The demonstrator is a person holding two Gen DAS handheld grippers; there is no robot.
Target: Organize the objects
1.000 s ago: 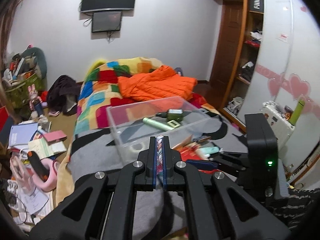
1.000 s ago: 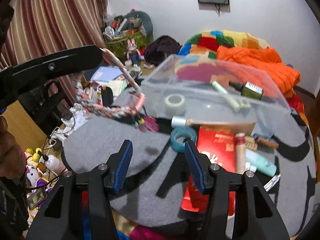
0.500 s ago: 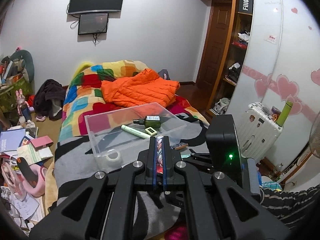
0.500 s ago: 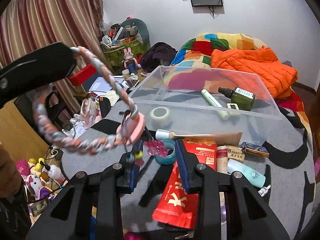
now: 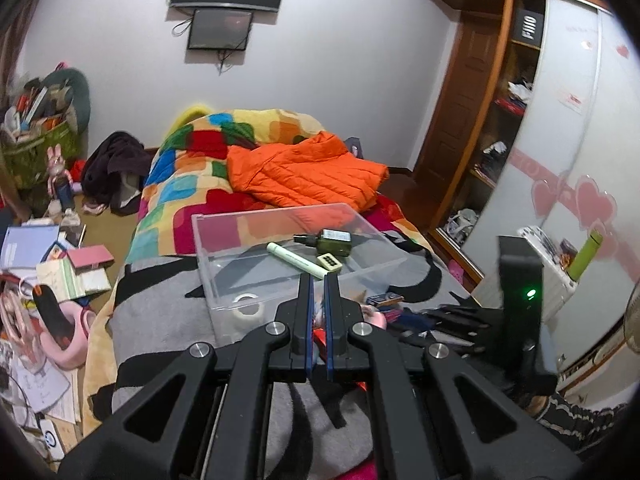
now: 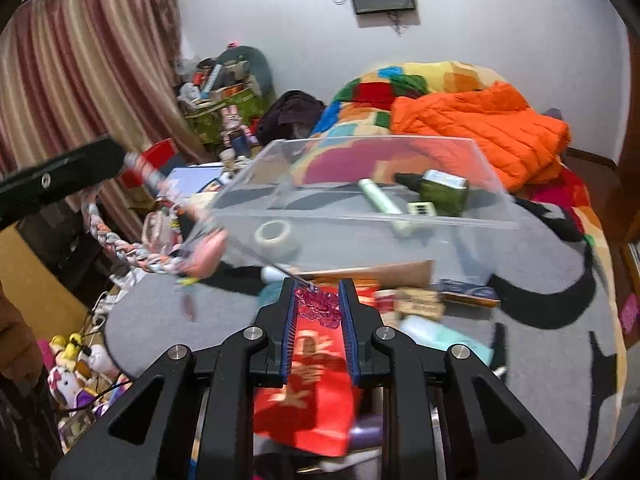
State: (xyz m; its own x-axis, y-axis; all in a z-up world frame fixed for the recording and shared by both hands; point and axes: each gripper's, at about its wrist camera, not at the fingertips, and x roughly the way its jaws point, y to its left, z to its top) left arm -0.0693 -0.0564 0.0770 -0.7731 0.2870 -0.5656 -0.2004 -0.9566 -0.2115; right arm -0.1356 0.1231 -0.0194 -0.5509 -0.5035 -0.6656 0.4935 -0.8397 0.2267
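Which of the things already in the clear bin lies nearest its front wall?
The roll of white tape, alone against the clear bin's front-left corner. The pale green tube, dark green bottle and small white tile lie farther back.

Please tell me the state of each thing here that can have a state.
Left gripper: shut on the braided rope.
Right gripper: jaws just closed further, pressing the pink charm.
Clear box: open, no lid.
Green bottle: capped, lying inside the box.
Wall screen: dark.
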